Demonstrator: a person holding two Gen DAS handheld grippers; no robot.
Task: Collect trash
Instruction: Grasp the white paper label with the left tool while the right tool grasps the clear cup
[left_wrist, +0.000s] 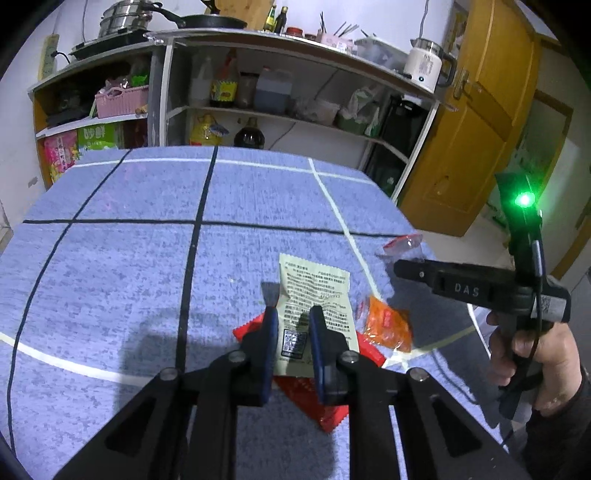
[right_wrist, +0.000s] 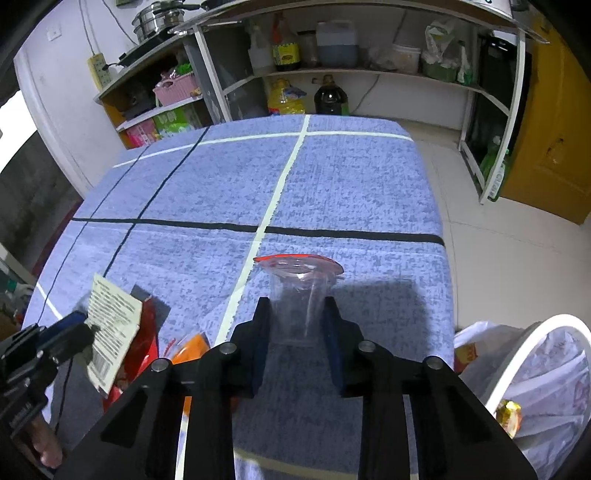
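Note:
My left gripper (left_wrist: 292, 314) is shut on a pale green printed wrapper (left_wrist: 317, 295) and holds it above a red wrapper (left_wrist: 314, 398) on the blue tablecloth (left_wrist: 129, 277). An orange wrapper (left_wrist: 388, 325) lies just to the right. My right gripper (right_wrist: 295, 306) is shut on a clear plastic cup (right_wrist: 299, 295) with a red-edged torn lid, held over the cloth. The pale wrapper (right_wrist: 110, 325), red wrapper (right_wrist: 146, 332) and orange wrapper (right_wrist: 192, 350) also show at the lower left of the right wrist view.
A white-rimmed bin with a plastic liner (right_wrist: 535, 369) stands off the table's right edge, with trash inside. Kitchen shelves (left_wrist: 277, 92) with bottles stand behind the table. A yellow door (left_wrist: 480, 110) is at the right.

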